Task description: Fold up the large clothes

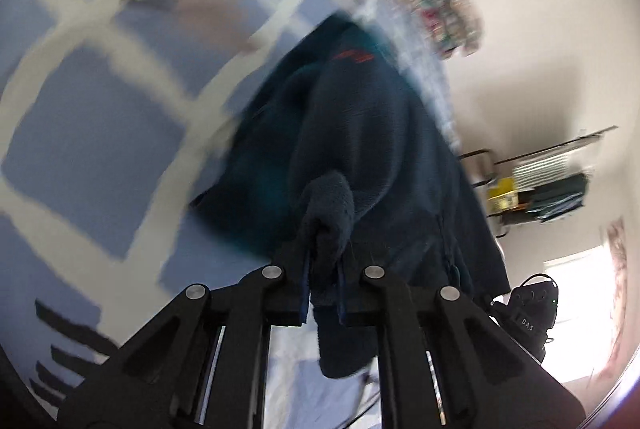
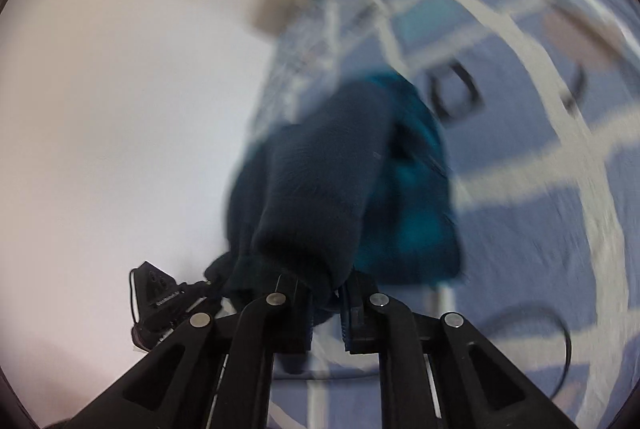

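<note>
Fleece (image 1: 360,149) is hanging from both claws, left claw (image 1: 324,261) and right claw (image 2: 326,293) clamped on it; next, laying it flat on the bed (image 2: 520,213) below.

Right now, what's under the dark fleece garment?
The blue bedspread with white stripes lies beneath the dark fleece garment, which both grippers hold. Whatever sits directly under its bulk is covered.

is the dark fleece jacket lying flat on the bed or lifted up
Lifted. The dark fleece jacket hangs bunched from the left gripper and right gripper, both pinching its fabric above the blue checked bedsheet.
</note>
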A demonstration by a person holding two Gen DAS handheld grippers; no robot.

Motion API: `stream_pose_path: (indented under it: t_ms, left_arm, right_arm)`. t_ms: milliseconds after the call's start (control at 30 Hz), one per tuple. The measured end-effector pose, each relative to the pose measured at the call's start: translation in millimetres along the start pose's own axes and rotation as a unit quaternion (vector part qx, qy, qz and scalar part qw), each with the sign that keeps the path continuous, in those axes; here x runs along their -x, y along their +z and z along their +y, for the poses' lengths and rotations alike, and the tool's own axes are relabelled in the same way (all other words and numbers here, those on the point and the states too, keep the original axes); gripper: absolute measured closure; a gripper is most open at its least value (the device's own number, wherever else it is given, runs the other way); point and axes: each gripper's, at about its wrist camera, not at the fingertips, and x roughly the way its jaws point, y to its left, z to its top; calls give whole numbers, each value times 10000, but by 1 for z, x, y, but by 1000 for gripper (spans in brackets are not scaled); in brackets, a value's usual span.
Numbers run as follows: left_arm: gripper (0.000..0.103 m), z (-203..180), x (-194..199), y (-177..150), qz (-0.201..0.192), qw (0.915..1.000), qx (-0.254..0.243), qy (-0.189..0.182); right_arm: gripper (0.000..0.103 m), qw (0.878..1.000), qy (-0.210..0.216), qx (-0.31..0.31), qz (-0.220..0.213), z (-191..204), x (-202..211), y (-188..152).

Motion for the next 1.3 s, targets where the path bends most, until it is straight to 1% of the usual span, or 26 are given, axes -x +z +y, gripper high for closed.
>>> stream_pose_path:
  t_ms: [33,67,100,133,200,233,300,333,367,400,467,533,600,633,667,700,800,900,1000,1033,1067,1100,1167,1200,1267,1300]
  left_arm:
    - [95,8,-4,-2,17,9998,39,190]
    - [95,10,-7,-3,-1,9992,-54,402]
    - [95,9,-8,-4,-41,9984,-167,548]
    - [95,6,-8,-4,-73,9977,-249,626]
    - [95,-3,-7,-5,-205,9937,-584,936]
    - [95,-5,-7,-6,-207,9926,-659,995]
    - [88,-4,-8,-7,-173,9922,-683,1027]
    - [86,-4,-6,-7,-172,9919,-709,1042]
    - [78,-3,-1,-8,-189,9907,-730,1129]
    - [75,-4,5,-8,-234,9896,-747,1210]
    - [75,-8,18,-5,-379,9865,-855,1341]
    - [75,-19,37,0,-743,9811,-995,1486]
    - [75,-37,56,6,-1134,9766,-1174,1399]
    - [75,-44,60,7,-1194,9760,-1245,1333]
    - [75,-54,62,10,-1265,9752,-1333,1234]
    - [75,-63,60,12,-1291,9752,-1391,1135]
    - [75,-82,42,16,-1181,9786,-1457,844]
    - [75,-93,20,16,-1059,9791,-1551,774]
    - [75,-96,-6,17,-765,9809,-1634,729]
    - [75,-97,-7,15,-742,9808,-1637,750]
    - [75,-96,-11,16,-738,9806,-1639,788]
    - [75,-95,-14,17,-732,9804,-1638,810]
    - [75,-88,-21,21,-685,9812,-1587,862]
    - [75,-84,-26,23,-645,9807,-1585,950]
    - [75,-72,-38,23,-586,9757,-1659,1304]
    - [80,-64,-47,22,-525,9699,-1759,1598]
  right_arm:
    - [95,9999,-51,-91,135,-7,-8,-3]
    - [95,9994,-136,-115,294,-11,-18,-9]
    - [95,9985,-380,53,401,-7,-29,-16]
    - [95,9973,-520,249,462,-2,-35,-21]
    - [95,9951,-665,507,524,8,-44,-26]
    - [94,9942,-730,587,520,12,-45,-26]
    - [87,9934,-704,676,600,15,-43,-22]
    - [81,9927,-600,779,695,17,-39,-19]
    - [66,9918,-529,864,773,17,-36,-14]
    - [57,9904,-455,990,847,18,-27,-10]
    - [53,9892,-228,1155,869,17,-10,-2]
    - [42,9896,58,1248,716,17,17,4]
    - [27,9925,206,1144,371,11,39,15]
    - [27,9948,294,962,137,5,47,25]
    - [27,9961,360,802,10,1,52,29]
    - [27,9978,393,519,-145,-6,52,41]
    - [28,9985,452,136,-285,-13,27,70]
    - [28,9981,581,50,-178,-10,-7,89]
    - [29,9992,332,197,72,-6,-44,105]
    - [29,9992,239,242,197,-7,-56,108]
    - [33,9992,175,257,242,-11,-61,112]
    - [49,9993,117,262,239,-15,-68,114]
    - [72,9992,128,326,187,-18,-72,114]
    - [81,9986,98,522,77,-11,-68,115]
    - [85,9910,-177,1311,-228,15,-58,113]
    - [86,9819,-444,1801,-377,29,-55,109]
